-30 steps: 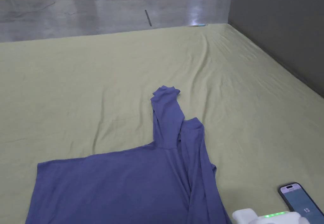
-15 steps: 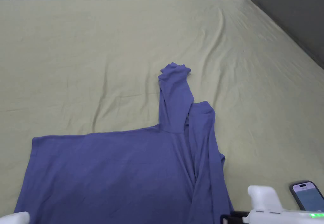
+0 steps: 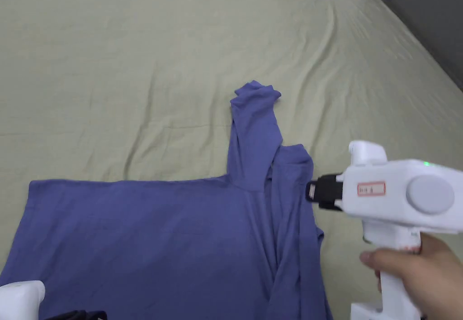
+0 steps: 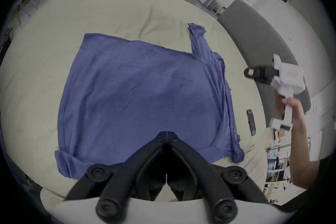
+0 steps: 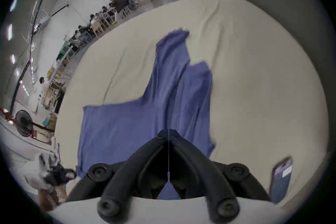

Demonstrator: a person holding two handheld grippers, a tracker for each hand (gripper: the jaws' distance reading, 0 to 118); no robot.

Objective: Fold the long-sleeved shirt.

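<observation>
My shirt [image 3: 149,239] lies flat on the sheet [image 3: 113,72], both sleeves [image 3: 271,162] stacked along its right edge; my right gripper [image 3: 312,193] hovers there pinched together and empty, my left gripper [image 4: 166,134] likewise; a shallow grab might lift one sleeve only, skewing the fold.

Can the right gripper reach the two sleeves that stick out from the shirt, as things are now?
Probably yes. The right gripper hangs shut in the air beside the sleeves of the shirt, and nothing lies between them on the sheet. It must open first.

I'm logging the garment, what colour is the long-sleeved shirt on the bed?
The shirt is a plain blue-purple, no pattern; the head view shows it best.
</observation>
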